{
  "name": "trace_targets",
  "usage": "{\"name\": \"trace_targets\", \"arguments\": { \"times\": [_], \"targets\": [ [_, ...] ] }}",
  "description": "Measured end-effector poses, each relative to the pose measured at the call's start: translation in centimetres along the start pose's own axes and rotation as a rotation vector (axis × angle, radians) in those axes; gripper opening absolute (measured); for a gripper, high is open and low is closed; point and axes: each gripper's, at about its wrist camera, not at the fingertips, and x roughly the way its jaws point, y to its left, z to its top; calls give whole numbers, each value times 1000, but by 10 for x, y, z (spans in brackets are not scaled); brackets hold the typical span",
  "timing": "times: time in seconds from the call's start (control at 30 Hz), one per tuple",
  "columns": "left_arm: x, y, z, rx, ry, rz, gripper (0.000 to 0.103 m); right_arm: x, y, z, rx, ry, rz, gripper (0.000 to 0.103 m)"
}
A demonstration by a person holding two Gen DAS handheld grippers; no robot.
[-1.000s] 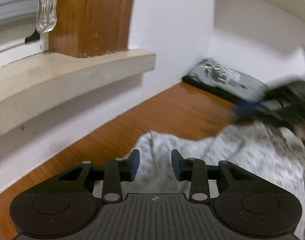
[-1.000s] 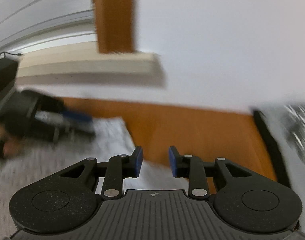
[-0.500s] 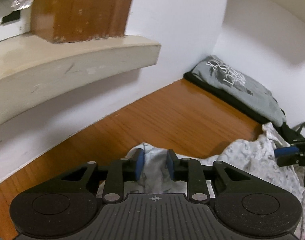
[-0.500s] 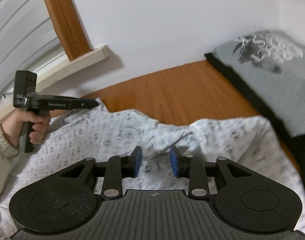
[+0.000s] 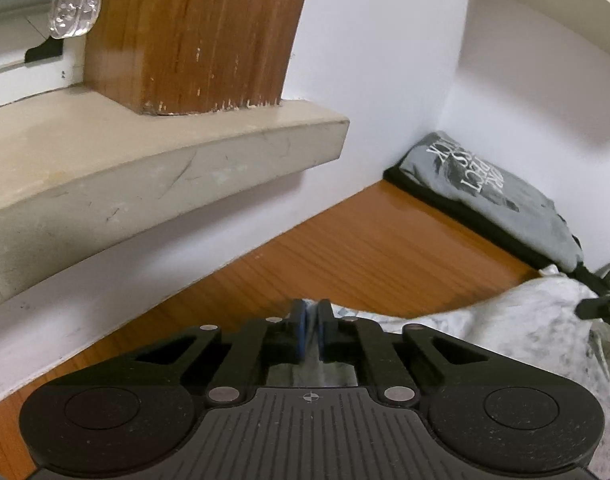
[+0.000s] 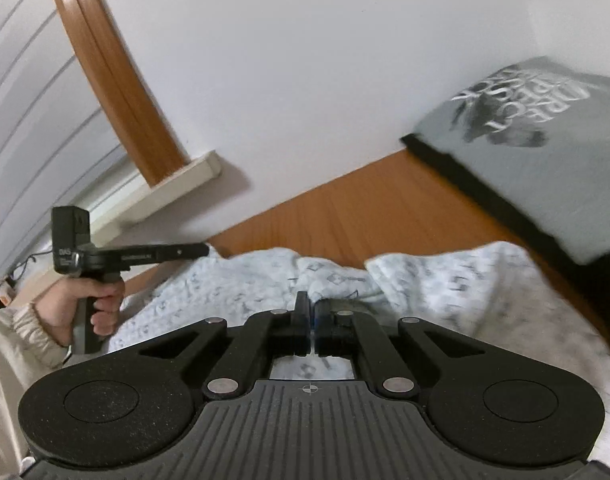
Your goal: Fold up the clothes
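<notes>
A white patterned garment (image 5: 525, 320) (image 6: 445, 280) lies rumpled on the wooden table (image 5: 365, 248) (image 6: 345, 208). My left gripper (image 5: 311, 312) has its jaws closing tight on the garment's far edge, a fold of cloth pinched between the blue pads. My right gripper (image 6: 309, 308) also has its jaws closing hard on a ridge of the same cloth. In the right wrist view the left gripper (image 6: 203, 250) reaches over the garment's left corner, held by a hand (image 6: 81, 304). The right gripper (image 5: 597, 306) shows at the left wrist view's right edge.
A folded grey printed T-shirt (image 5: 501, 196) (image 6: 545, 140) lies on a dark garment in the table's far right corner against the white wall. A beige window sill (image 5: 145, 168) and a wooden frame (image 5: 193, 32) overhang the table's left side.
Both grippers have gone from open to shut on the patterned garment. The right gripper swung over the cloth and rolled; the left one edged forward to the cloth's far edge.
</notes>
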Motion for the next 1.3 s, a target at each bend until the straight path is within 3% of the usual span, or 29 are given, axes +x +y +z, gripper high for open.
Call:
{"name": "trace_targets", "arguments": {
  "times": [0.17,0.3,0.33,0.4,0.43,0.5,0.63,0.73,0.83,0.97,1.03,1.13,1.3],
  "targets": [
    [2,1,-2,-7,28,-3,7,24,2,-10,-51,76,-52,8],
    [-2,4,-1,-17,66,-43,17,26,-3,-4,-4,38,-6,30],
    [-2,4,-2,-6,79,-52,17,27,-6,-2,15,32,8,31],
    [-4,2,-4,25,74,-40,14,32,-9,1,51,33,26,31],
    [-4,1,-4,36,66,-21,4,34,-10,2,57,34,27,24],
    [-4,-3,-6,57,47,25,2,32,-10,3,60,35,46,6],
    [-3,-8,-7,86,23,91,2,-1,-15,3,101,11,95,3],
    [0,-10,-5,102,16,123,2,-17,-11,-3,45,28,48,2],
    [1,-9,-4,98,15,132,2,-7,-8,-9,-28,50,-68,2],
    [1,-9,-5,99,15,136,2,-11,-5,-7,-25,-36,-160,8],
    [0,-8,-5,91,20,123,7,-14,2,-8,-26,-57,-130,12],
    [-7,-5,-6,75,27,105,16,-10,20,-12,-59,-56,-82,26],
    [-30,4,-18,91,65,66,17,14,53,-18,-183,-33,-31,31]
  ]
}}
